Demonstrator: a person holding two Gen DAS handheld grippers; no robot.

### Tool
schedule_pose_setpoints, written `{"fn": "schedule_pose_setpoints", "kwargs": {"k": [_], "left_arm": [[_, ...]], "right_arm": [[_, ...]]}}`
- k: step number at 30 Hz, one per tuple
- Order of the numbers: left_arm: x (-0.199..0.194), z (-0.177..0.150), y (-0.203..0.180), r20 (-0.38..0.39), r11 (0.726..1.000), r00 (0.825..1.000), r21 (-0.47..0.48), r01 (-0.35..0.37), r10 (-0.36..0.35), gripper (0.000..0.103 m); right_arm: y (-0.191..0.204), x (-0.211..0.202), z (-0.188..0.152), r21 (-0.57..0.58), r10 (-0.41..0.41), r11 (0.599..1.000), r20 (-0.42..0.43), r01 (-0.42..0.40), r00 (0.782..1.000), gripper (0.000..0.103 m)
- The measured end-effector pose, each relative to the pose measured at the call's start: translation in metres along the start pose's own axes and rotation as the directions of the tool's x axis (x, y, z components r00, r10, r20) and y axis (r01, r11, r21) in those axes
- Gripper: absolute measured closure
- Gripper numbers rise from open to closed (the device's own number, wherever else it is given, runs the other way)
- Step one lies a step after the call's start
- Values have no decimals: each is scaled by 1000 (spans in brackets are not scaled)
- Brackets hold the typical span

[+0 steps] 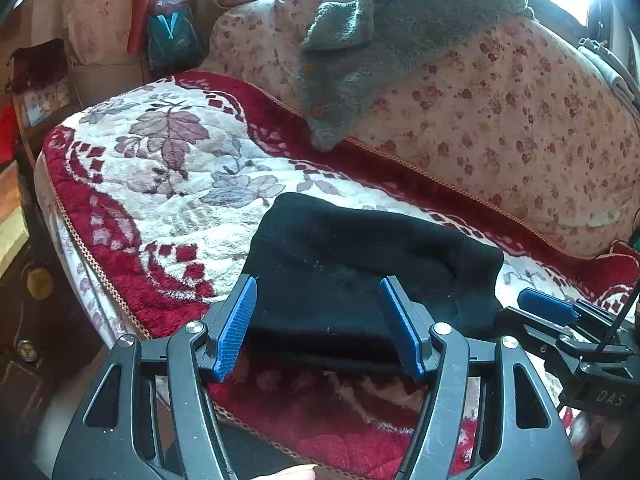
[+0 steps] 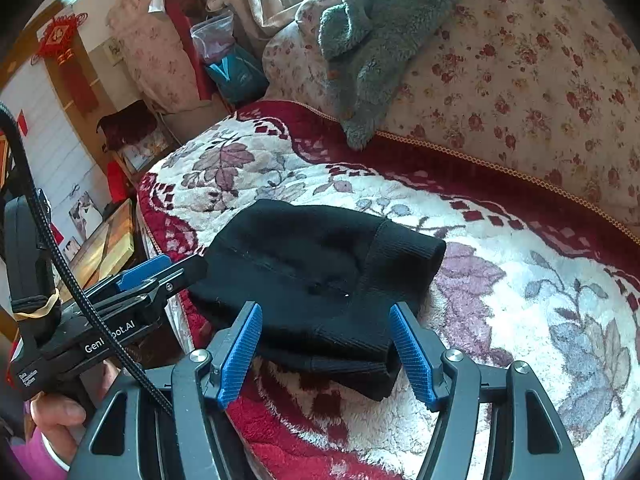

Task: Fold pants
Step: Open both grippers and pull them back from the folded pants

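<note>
The black pants point(image 1: 360, 260) lie folded into a compact bundle on the red and white floral seat cover point(image 1: 180, 168) of a sofa. My left gripper point(image 1: 319, 284) stands open over the bundle's near edge, its blue pads apart and pressing on nothing. From the right wrist the pants point(image 2: 300, 264) show a ribbed cuff at the right end. My right gripper point(image 2: 325, 308) is open too, with the bundle's near corner between its fingers but not pinched. Each gripper shows at the edge of the other's view, to either side of the bundle.
A grey fleece garment point(image 1: 380, 40) hangs over the flowered sofa back point(image 1: 520, 120). A teal bag point(image 1: 172, 40) and a low side table stand beyond the sofa's left end. The seat's front edge with its cord trim runs just under the grippers. A hand point(image 2: 56, 412) holds the left gripper.
</note>
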State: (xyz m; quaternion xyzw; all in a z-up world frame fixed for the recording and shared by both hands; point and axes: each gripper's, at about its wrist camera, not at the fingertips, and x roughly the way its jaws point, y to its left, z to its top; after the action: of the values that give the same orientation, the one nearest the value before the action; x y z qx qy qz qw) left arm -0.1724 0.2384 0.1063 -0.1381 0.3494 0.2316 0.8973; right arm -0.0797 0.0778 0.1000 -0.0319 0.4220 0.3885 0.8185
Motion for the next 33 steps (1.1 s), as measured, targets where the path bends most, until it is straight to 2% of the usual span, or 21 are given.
{"fn": "schedule_pose_setpoints", "kwargs": {"k": [33], "left_arm": [[5,-4,4,-16,1000,1000,-9,-3,3,39]], "right_arm": [[5,13,-3,-7,15,1000,-42,-15,999,38]]}}
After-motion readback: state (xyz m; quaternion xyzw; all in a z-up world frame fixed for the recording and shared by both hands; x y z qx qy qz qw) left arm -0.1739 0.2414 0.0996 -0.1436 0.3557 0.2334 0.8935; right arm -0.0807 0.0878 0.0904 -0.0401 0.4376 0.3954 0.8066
